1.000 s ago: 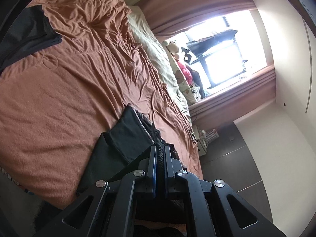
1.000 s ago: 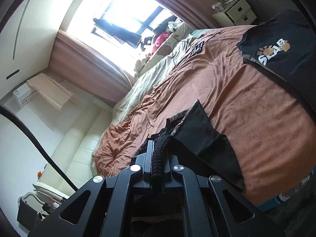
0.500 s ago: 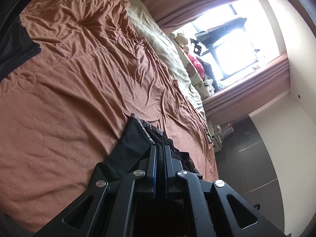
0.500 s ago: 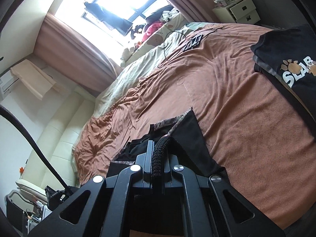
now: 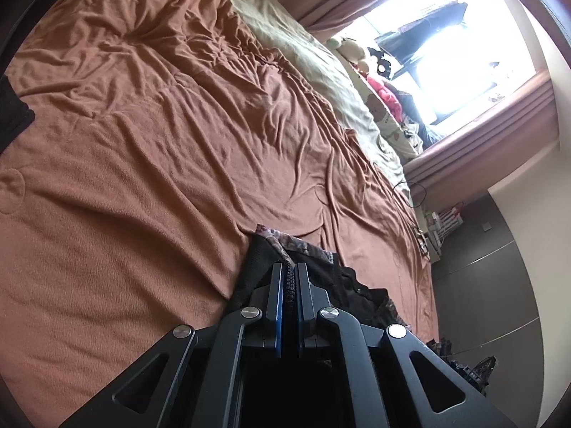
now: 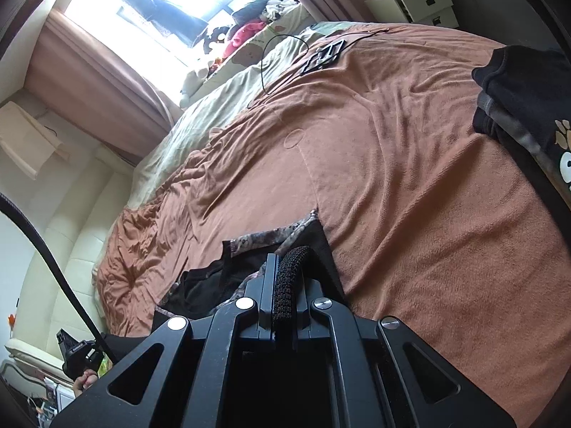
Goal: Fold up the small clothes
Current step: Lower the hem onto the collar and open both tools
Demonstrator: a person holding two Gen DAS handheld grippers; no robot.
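Bed (image 5: 150,164) with brown blanket takes most of both views; a dark printed shirt (image 6: 528,100) lies at its right edge. The small black garment (image 5: 342,285), patterned trim showing, sits at the near edge, bunched more than a second ago, when it draped flatter. Left tool (image 5: 286,274) pinches a thin layer of it; right tool (image 6: 285,264) clamps a thick rolled hem. Likely mid-fold: near edge being carried over toward the far side.
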